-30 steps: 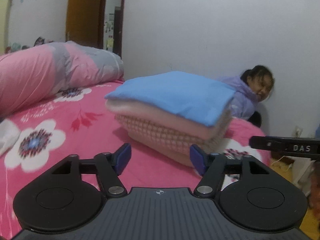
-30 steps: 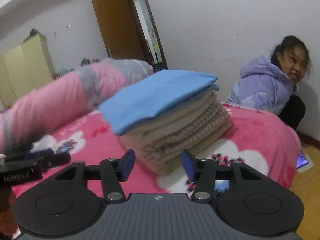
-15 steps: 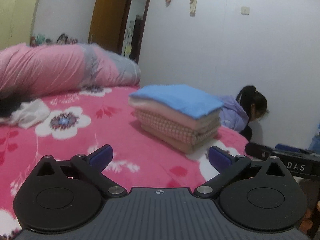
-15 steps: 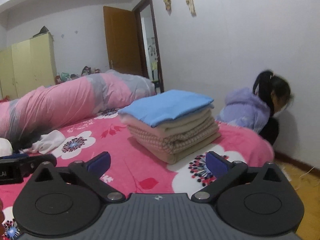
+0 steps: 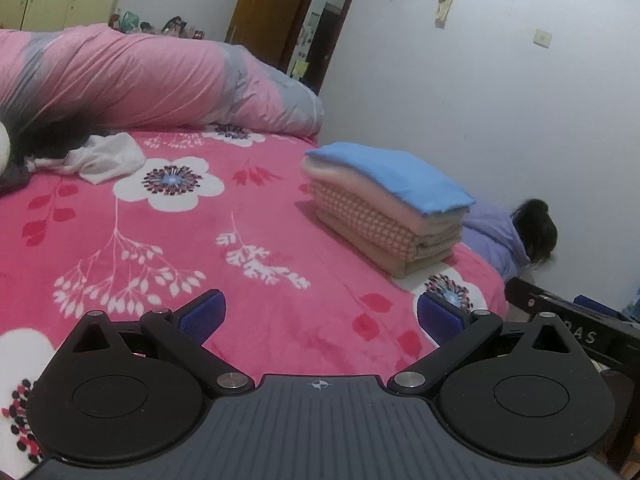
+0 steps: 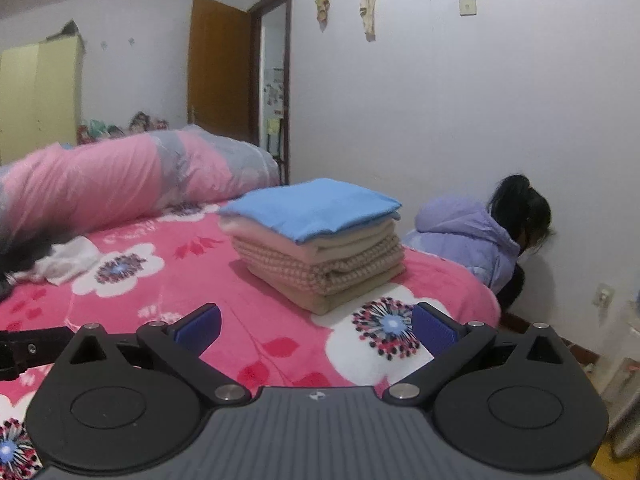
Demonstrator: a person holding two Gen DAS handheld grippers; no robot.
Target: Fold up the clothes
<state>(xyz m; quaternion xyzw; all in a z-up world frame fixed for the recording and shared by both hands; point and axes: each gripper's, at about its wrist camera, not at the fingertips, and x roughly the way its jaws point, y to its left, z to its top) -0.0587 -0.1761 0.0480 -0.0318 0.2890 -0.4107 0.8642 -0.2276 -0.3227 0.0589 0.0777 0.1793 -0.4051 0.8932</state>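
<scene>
Left wrist view: left gripper was spread wide, blue pads empty, above the pink floral blanket. The folded stack, blue piece on top, sat ahead near the bed's far right corner, well apart from the fingers. A crumpled white garment lay far left by the rolled pink duvet. A person in a lilac jacket crouched beyond the bed.

Right wrist view: right gripper also gaped, holding nothing. The stack sat straight ahead, near but untouched; the white garment lay at left.
</scene>
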